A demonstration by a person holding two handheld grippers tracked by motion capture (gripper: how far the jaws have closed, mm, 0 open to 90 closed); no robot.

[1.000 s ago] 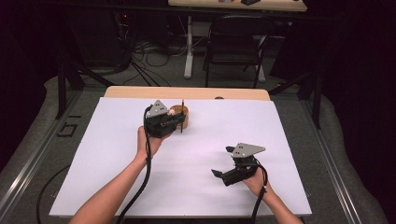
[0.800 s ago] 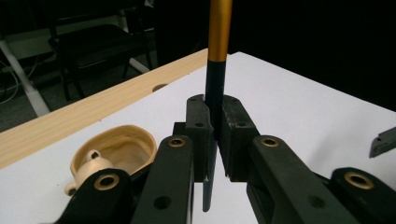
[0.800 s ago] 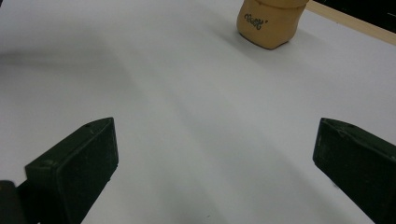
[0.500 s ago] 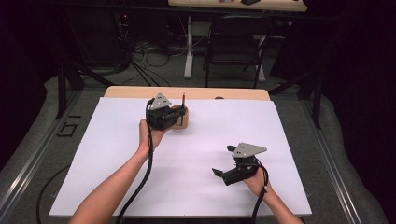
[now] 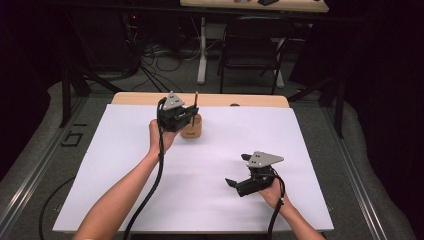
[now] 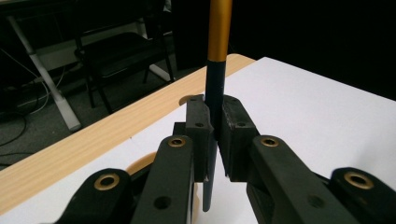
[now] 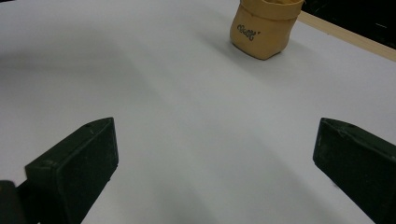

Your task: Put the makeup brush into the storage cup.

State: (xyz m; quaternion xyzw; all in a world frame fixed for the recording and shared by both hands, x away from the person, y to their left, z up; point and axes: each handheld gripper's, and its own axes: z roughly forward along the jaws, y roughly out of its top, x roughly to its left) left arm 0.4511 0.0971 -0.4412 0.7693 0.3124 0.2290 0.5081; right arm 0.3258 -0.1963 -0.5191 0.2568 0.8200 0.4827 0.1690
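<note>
The left hand-held gripper (image 5: 192,116) pinches a dark pencil-like stick with a gold upper part (image 6: 218,56), holding it upright just above a small tan pouch (image 5: 192,128) that stands at the far middle of the white table (image 5: 125,165). The right hand-held gripper (image 5: 236,176) rests near the right front of the table, jaws spread wide with nothing between them, well apart from the pouch.

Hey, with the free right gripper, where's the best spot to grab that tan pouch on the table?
Probably the pouch's folded rim, coming straight down with the right gripper: it stands upright with its mouth open upward, and its soft sides might slump under a side squeeze.
</note>
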